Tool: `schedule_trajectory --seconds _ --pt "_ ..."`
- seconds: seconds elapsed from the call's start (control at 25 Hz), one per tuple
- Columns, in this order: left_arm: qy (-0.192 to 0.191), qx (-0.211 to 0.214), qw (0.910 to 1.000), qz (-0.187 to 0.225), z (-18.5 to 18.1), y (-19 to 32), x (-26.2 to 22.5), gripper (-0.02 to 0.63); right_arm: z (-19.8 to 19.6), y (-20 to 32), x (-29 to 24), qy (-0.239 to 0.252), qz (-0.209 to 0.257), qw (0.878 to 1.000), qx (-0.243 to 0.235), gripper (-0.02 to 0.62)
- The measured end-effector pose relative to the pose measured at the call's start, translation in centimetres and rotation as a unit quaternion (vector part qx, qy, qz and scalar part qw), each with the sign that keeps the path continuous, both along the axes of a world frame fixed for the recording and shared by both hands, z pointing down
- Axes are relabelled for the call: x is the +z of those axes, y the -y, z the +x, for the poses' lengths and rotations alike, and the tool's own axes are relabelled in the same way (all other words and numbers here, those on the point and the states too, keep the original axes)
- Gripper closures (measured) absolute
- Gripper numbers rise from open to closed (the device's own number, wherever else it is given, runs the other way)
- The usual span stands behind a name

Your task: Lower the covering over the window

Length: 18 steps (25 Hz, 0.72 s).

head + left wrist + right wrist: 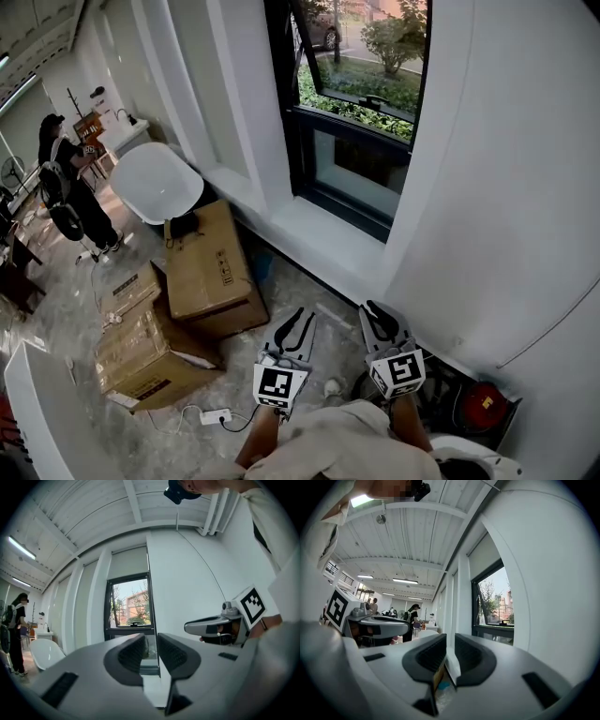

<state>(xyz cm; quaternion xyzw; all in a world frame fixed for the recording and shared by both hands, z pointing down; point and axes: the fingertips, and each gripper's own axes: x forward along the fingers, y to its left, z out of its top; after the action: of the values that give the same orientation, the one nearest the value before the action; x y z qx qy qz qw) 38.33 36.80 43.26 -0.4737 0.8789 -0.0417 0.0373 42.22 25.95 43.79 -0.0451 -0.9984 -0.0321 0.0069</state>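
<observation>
Both are empty: left gripper point(300, 317) and right gripper point(375, 311) face the window point(361, 112), jaws slightly apart; the blind point(127, 563) covers only its top.

place: open-plan workroom (office or lab, cannot tell which) | floor point(292, 281): bare grey, stacked cardboard boxes point(208, 267), power strip point(216, 416) | ceiling point(417, 538): white ribbed panels, strip lights point(405, 581) | wall: row of tall bays, one window point(361, 122) | furniture: white chair point(157, 183) | people: person point(70, 183) standing far off

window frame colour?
Black window frame; clearest in the head view.
</observation>
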Motion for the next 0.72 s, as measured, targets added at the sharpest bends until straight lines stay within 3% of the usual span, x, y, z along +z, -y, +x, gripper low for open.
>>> schedule_trajectory --seconds 0.72 --pt "-0.011 -0.034 0.9993 -0.011 -7.6 6.7 0.1 0.523 -7.8 7.0 0.9 -0.020 -0.010 0.999 -0.031 0.554"
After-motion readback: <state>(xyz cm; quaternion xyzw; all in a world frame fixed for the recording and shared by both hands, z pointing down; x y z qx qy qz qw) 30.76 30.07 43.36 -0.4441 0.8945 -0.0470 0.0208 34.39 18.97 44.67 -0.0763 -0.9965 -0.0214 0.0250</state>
